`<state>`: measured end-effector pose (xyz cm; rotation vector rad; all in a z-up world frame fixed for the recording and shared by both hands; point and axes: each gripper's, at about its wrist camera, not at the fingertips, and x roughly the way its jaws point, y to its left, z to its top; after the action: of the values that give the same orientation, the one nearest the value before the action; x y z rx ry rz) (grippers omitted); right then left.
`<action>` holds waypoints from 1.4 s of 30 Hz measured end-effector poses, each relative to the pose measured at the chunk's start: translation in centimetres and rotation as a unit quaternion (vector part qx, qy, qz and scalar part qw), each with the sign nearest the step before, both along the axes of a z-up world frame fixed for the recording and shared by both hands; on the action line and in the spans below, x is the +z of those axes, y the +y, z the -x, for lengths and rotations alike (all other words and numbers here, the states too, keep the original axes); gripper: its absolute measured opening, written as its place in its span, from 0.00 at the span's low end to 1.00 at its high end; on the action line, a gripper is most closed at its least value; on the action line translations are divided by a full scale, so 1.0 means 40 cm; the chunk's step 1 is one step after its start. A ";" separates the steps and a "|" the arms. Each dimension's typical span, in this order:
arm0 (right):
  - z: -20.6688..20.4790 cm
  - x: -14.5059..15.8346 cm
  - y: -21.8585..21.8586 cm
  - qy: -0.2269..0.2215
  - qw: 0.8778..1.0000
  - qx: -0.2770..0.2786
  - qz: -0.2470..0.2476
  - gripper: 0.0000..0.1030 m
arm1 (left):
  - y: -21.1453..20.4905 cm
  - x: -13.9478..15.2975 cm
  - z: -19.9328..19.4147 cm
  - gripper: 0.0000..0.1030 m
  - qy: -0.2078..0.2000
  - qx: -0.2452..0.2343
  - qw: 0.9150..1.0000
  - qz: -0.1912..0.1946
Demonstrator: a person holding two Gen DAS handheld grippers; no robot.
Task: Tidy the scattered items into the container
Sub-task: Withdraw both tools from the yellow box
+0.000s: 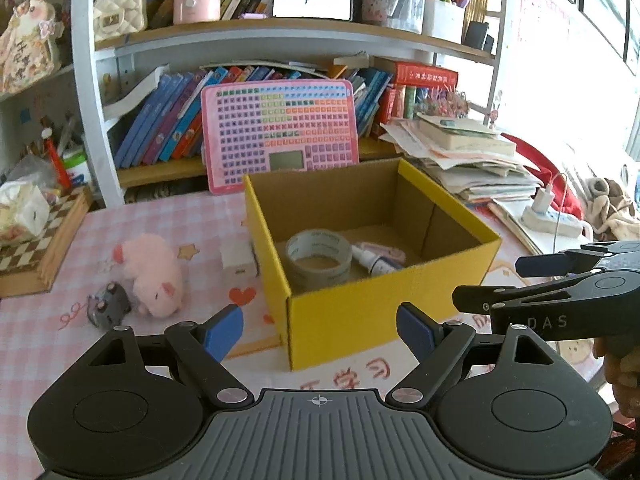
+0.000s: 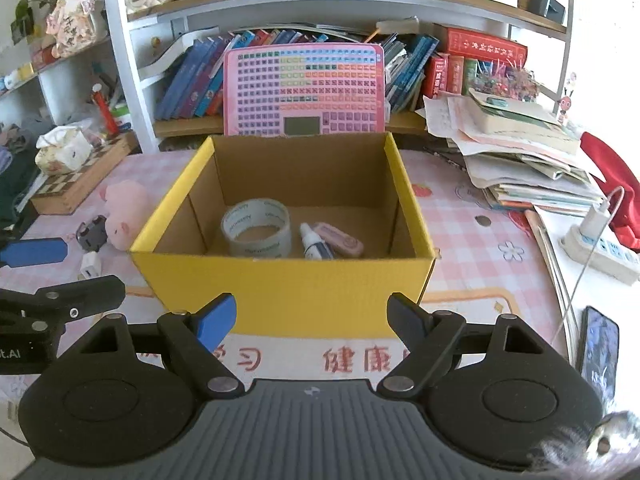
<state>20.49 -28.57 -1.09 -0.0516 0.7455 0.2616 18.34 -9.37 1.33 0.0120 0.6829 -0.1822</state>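
An open yellow cardboard box (image 2: 280, 292) stands on the pink checked tablecloth. Inside lie a roll of clear tape (image 2: 256, 228), a small dropper bottle (image 2: 314, 246) and a pink flat case (image 2: 340, 238). Left of the box, on the cloth, are a pink plush pig (image 1: 154, 276), a dark toy car (image 1: 108, 306) and a white charger cube (image 1: 238, 256). My left gripper (image 1: 320, 324) is open and empty before the box's near left corner. My right gripper (image 2: 312, 314) is open and empty in front of the box's front wall.
A pink keyboard toy (image 1: 280, 136) leans on the bookshelf behind the box. A stack of papers and books (image 1: 468, 152) sits at the back right. A power strip (image 2: 600, 248), a phone (image 2: 598, 352) and a coin (image 2: 483, 221) lie on the right. A chessboard box (image 1: 36, 248) is at the left.
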 end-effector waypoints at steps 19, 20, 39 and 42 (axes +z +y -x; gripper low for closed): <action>0.156 -0.042 0.122 0.029 0.999 -0.005 0.036 0.83 | 0.116 -0.034 0.118 0.84 0.037 0.001 0.999 -0.004; 0.163 -0.043 0.128 0.030 0.999 -0.005 0.036 0.83 | 0.121 -0.035 0.125 0.84 0.037 0.001 0.999 -0.004; 0.253 -0.059 0.276 0.041 0.998 0.035 0.042 0.84 | 0.237 -0.051 0.224 0.84 0.047 0.006 0.999 -0.012; 0.258 -0.063 0.304 0.044 0.997 0.042 0.047 0.85 | 0.255 -0.056 0.232 0.84 0.052 0.008 0.999 -0.014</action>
<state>10.19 -16.41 -3.60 -0.1606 0.8441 0.3106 9.05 0.83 -0.91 0.0250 0.7892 -0.1590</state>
